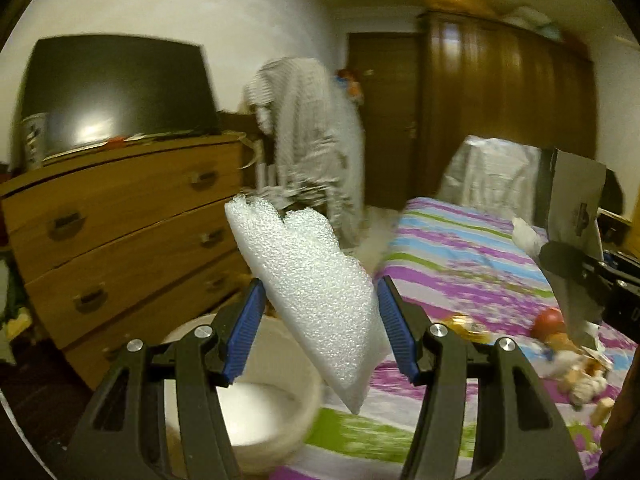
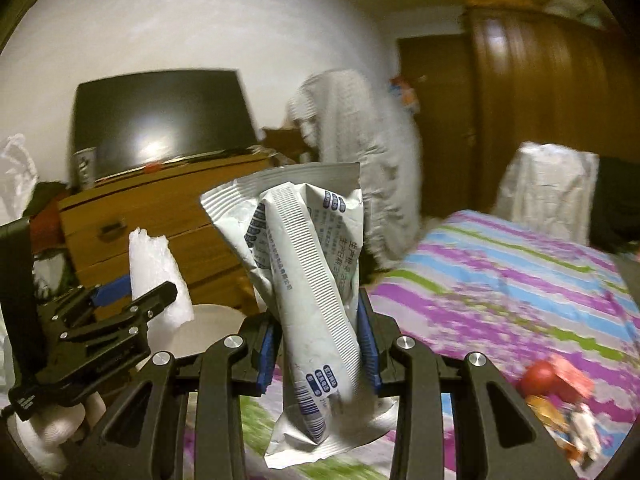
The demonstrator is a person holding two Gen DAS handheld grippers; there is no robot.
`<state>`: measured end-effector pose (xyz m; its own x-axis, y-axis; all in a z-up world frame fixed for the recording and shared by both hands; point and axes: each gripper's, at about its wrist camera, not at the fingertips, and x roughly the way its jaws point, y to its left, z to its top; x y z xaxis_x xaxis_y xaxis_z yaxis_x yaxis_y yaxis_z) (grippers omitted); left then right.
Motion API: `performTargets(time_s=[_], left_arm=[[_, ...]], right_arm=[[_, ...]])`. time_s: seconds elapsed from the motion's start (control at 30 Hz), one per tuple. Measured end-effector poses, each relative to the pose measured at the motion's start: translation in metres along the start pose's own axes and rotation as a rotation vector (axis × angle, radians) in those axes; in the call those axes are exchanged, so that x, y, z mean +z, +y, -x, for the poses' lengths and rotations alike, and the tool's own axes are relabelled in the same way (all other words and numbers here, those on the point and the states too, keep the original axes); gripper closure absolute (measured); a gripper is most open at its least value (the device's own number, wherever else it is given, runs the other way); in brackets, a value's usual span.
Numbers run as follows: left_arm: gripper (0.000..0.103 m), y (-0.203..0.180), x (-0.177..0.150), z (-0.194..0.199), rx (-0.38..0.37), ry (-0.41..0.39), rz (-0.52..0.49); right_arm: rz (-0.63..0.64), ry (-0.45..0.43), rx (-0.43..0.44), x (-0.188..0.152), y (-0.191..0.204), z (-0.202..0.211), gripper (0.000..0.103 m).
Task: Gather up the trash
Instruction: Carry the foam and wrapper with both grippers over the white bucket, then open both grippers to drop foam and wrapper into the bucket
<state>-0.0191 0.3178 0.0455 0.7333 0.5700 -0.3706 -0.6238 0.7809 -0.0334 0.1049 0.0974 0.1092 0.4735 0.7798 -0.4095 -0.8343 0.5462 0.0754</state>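
1. Left gripper [image 1: 320, 332] pinches a white foam piece [image 1: 308, 292] between its blue pads, above a white bucket [image 1: 256, 412].
2. Right gripper [image 2: 318, 344] clamps a crumpled silver wrapper [image 2: 308, 280], upright, over the striped bedspread [image 2: 500, 280].

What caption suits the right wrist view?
Right gripper holds a crumpled wrapper above the striped bedspread.

foam piece [image 1: 316, 300]: white, beaded, torn jagged top edge, tilted, clamped between left gripper [image 1: 318, 330] jaws above bed edge | wrapper [image 2: 316, 312]: silver-white crumpled food pouch, blue print and barcode, upright, pinched between right gripper [image 2: 318, 354] jaws | white round bin [image 1: 276, 412]: open, on floor beside bed
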Motion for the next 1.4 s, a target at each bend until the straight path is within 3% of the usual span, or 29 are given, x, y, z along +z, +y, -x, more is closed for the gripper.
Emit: performTargets(time_s=[0.13,0.23,0.47,0.67,0.87,1.13,1.2,1.27,1.3,1.4], left_arm=[[0.047,0.052,0.008,-0.017,0.060,0.043,0.042],[0.047,0.086,0.008,-0.037,0.082,0.118,0.054],[0.047,0.129,-0.016,-0.077,0.085,0.264,0.079],[0.047,0.150,-0.043,-0.111,0.087,0.349,0.113],[0.047,0.161,-0.054,-0.125,0.076,0.380,0.127],[0.046,0.164,-0.060,-0.135,0.072,0.390,0.134],[0.044,0.165,-0.060,-0.135,0.088,0.390,0.132],[0.031,0.167,-0.061,-0.136,0.113,0.391,0.138],[0.027,0.169,-0.061,-0.134,0.126,0.385,0.144],[0.026,0.179,-0.063,-0.133,0.129,0.385,0.176]], right_arm=[[0.022,0.089,0.086,0.021,0.043,-0.068,0.067],[0.036,0.190,0.148,0.029,0.076,-0.128,0.067],[0.075,0.391,0.214,0.018,0.135,-0.229,0.067],[0.065,0.524,0.233,-0.006,0.148,-0.285,0.067],[0.052,0.582,0.244,-0.029,0.155,-0.317,0.067],[0.042,0.579,0.247,-0.031,0.142,-0.318,0.066],[0.034,0.577,0.261,-0.030,0.141,-0.317,0.061],[0.014,0.572,0.275,-0.030,0.138,-0.315,0.032],[0.006,0.564,0.273,-0.029,0.135,-0.314,0.032],[-0.012,0.549,0.272,-0.026,0.129,-0.311,0.032]])
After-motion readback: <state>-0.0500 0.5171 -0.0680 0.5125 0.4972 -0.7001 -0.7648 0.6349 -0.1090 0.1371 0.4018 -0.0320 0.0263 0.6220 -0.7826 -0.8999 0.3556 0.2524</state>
